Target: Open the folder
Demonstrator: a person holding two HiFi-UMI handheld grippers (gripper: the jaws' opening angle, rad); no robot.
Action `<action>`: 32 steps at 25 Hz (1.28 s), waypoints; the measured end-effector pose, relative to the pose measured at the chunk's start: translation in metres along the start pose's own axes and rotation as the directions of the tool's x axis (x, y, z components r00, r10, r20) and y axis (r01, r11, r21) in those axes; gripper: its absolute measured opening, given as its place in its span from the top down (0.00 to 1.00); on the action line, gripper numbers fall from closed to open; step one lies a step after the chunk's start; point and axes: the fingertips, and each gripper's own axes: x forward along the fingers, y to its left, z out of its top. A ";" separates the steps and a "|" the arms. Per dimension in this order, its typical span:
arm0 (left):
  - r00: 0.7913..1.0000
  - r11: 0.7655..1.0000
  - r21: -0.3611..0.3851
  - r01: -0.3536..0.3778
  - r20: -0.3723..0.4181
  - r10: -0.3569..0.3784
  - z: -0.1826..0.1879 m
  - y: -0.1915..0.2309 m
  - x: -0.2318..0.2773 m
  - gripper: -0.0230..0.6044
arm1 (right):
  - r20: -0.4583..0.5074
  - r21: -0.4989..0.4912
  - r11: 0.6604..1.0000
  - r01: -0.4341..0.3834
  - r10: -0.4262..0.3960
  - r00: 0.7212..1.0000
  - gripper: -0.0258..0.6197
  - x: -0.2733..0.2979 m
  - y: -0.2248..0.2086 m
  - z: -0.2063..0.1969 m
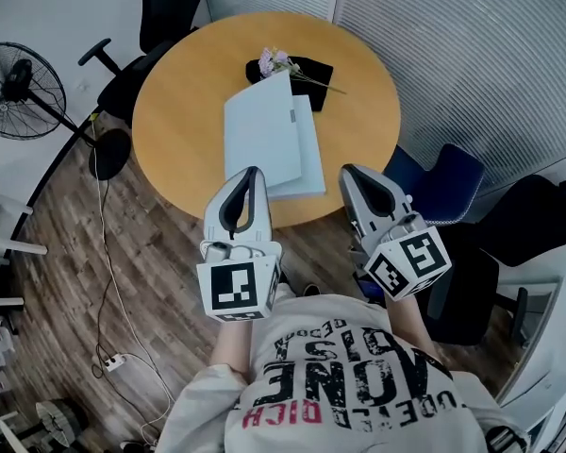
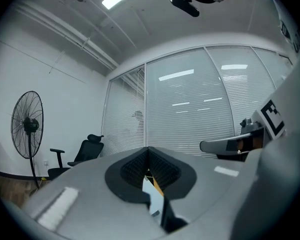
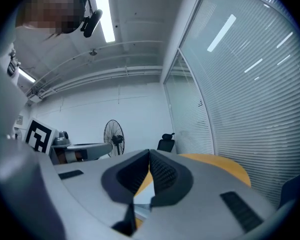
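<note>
A pale rectangular folder (image 1: pixel 264 140) lies at the middle of a round wooden table (image 1: pixel 170 130), with a black pouch (image 1: pixel 311 69) and a flower sprig (image 1: pixel 275 61) just behind it. A black pedestal fan (image 1: pixel 19 88) and a black office chair (image 1: pixel 165 8) stand to the table's left, a blue chair (image 1: pixel 448 187) to its right.

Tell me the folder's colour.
Pale bluish white. The folder shows best in the head view, lying on the orange-brown table.
</note>
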 end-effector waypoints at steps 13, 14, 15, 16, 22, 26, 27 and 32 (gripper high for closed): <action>0.999 0.999 -0.010 0.030 0.038 -0.030 0.017 -0.063 -0.030 0.95 | 0.009 -0.016 0.997 -0.081 0.081 0.997 0.94 -0.060 0.024 0.005; 0.999 0.999 -0.010 0.034 0.043 -0.033 0.017 -0.066 -0.032 0.95 | 0.006 -0.019 0.996 -0.086 0.086 0.996 0.94 -0.063 0.027 0.004; 0.998 0.999 -0.013 0.037 0.045 -0.036 0.016 -0.068 -0.034 0.95 | 0.003 -0.020 0.996 -0.089 0.090 0.996 0.94 -0.066 0.029 0.002; 0.998 0.999 -0.020 0.040 0.044 -0.039 0.015 -0.071 -0.037 0.95 | 0.001 -0.019 0.995 -0.093 0.093 0.996 0.94 -0.069 0.031 0.002; 0.998 0.998 -0.030 0.060 0.038 -0.059 0.007 -0.089 -0.054 0.95 | 0.017 -0.002 0.992 -0.123 0.123 0.992 0.94 -0.083 0.043 0.001; 0.998 0.997 -0.049 0.059 0.013 -0.058 -0.002 -0.096 -0.063 0.95 | 0.022 -0.016 0.994 -0.104 0.105 0.994 0.94 -0.088 0.046 -0.004; 0.998 0.996 -0.056 0.062 0.003 -0.062 -0.005 -0.098 -0.065 0.95 | 0.024 -0.019 0.995 -0.096 0.096 0.995 0.94 -0.089 0.046 -0.006; 0.998 0.997 -0.060 0.057 -0.012 -0.058 -0.014 -0.100 -0.072 0.95 | 0.026 -0.047 0.997 -0.066 0.067 0.997 0.94 -0.096 0.045 -0.014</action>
